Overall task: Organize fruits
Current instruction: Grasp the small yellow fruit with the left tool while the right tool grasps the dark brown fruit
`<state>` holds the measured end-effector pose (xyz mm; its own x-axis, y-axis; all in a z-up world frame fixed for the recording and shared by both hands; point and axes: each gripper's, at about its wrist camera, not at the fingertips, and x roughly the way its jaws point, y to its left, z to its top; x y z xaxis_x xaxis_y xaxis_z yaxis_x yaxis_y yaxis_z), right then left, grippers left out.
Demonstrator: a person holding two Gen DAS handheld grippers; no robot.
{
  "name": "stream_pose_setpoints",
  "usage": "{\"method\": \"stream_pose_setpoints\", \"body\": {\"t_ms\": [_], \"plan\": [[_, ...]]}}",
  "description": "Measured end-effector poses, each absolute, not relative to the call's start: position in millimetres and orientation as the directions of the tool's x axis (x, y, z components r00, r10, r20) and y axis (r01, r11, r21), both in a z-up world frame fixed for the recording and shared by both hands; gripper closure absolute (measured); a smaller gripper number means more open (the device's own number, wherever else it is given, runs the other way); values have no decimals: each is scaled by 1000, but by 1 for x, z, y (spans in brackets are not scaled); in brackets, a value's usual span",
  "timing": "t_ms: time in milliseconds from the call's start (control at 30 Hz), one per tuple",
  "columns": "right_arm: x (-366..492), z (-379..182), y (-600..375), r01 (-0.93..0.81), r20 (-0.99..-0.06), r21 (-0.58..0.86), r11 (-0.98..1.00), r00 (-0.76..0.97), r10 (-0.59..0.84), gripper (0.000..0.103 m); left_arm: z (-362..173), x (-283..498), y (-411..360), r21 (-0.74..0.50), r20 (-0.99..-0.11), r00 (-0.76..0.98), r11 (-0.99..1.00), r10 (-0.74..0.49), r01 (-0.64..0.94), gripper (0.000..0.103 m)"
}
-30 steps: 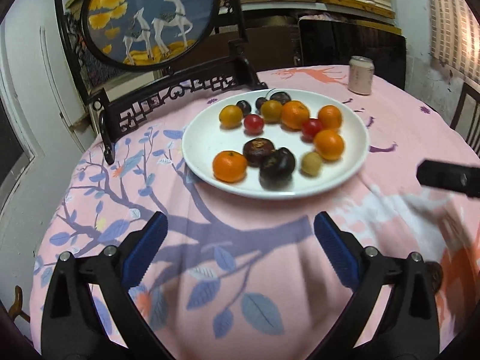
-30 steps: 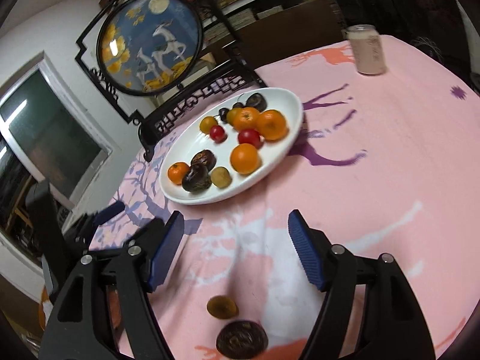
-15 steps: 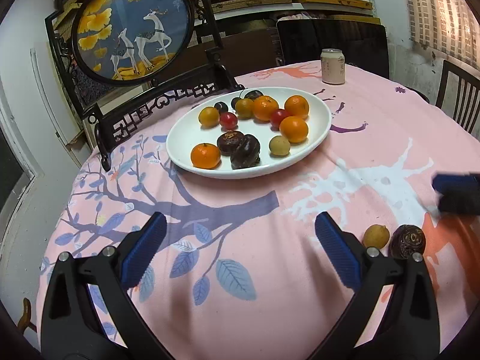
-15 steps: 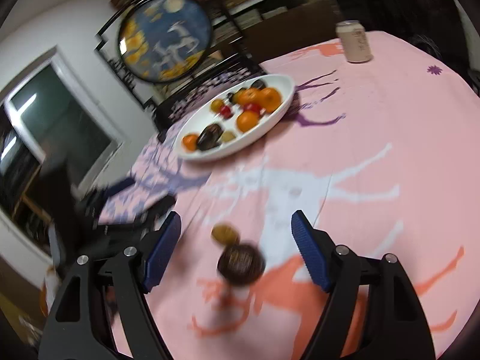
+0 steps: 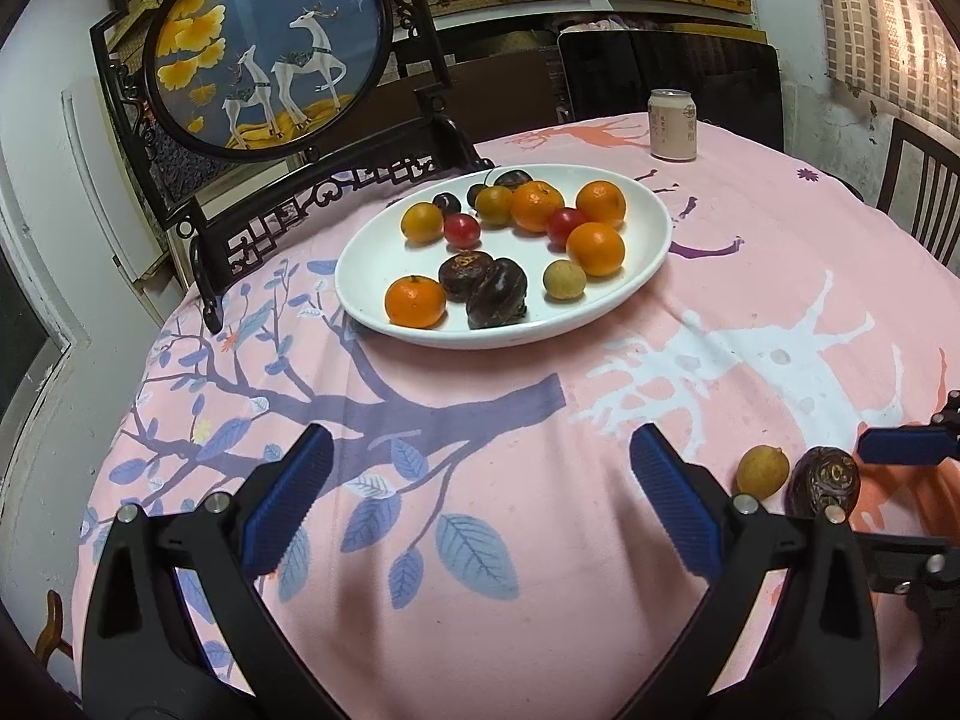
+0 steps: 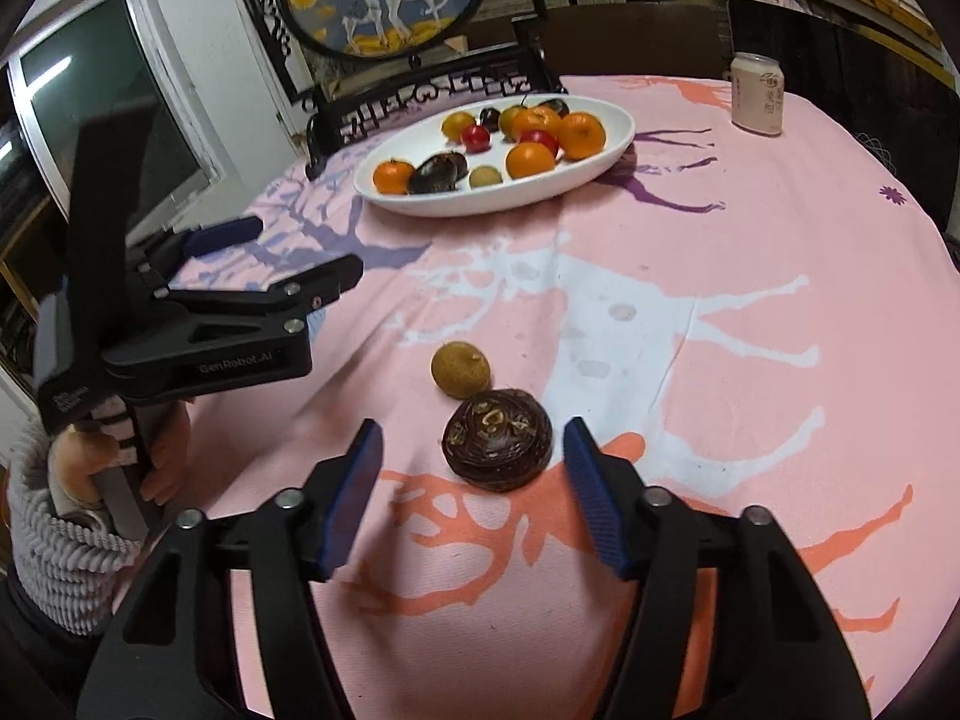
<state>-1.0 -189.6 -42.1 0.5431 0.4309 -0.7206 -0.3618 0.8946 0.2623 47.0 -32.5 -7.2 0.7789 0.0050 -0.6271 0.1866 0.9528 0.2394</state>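
Observation:
A white oval plate (image 5: 654, 246) (image 6: 600, 165) holds several oranges, red and dark fruits at the table's far side. A dark brown wrinkled fruit (image 6: 498, 449) (image 5: 823, 480) and a small yellow-brown round fruit (image 6: 460, 368) (image 5: 762, 471) lie loose on the pink cloth. My right gripper (image 6: 471, 489) is open, its blue pads on either side of the dark fruit, not touching it. My left gripper (image 5: 480, 498) is open and empty above the cloth, left of both loose fruits; it also shows in the right wrist view (image 6: 282, 252).
A pink drink can (image 5: 672, 125) (image 6: 757, 93) stands at the far right. A black carved stand with a round deer picture (image 5: 264, 42) stands behind the plate. Dark chairs (image 5: 918, 192) ring the round table. The table edge curves close on the left.
The right gripper has moved down and forward, so the dark fruit now lies between its pads. The left gripper has pulled back from the plate, and the loose fruits now show at its right.

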Motion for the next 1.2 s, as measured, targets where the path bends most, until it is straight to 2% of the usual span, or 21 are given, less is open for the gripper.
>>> {"method": "stream_pose_setpoints", "body": {"t_ms": [133,167,233,367,667,900,967,1067,1200], "plan": [[7,-49,-186,-376,-747,283,882,490,448,45,-8,46,-35,242,-627,779,950,-2,197,2],[8,-49,-187,-377,-745,284,881,492,451,54,-8,45,-35,240,-628,778,949,-8,203,2],[12,-49,-190,-396,-746,264,880,495,446,63,-7,44,-37,236,-627,779,948,-21,215,2],[17,-47,-207,-343,-734,216,914,561,384,64,-8,37,-45,225,-629,774,936,-74,272,2],[23,-46,-242,-228,-702,290,930,610,368,64,-25,24,-90,260,-666,721,847,-189,463,2],[26,-48,-247,-204,-704,314,927,605,371,64,-33,33,-99,134,-721,632,837,-286,531,3],[26,-49,-248,-199,-707,320,926,601,373,64,-35,36,-100,100,-731,609,835,-307,541,7],[27,-51,-247,-200,-711,318,927,596,373,64,-37,39,-104,74,-740,587,828,-329,556,21],[28,-52,-247,-198,-716,322,926,589,375,64,-47,44,-116,57,-779,530,804,-335,592,59]]}}
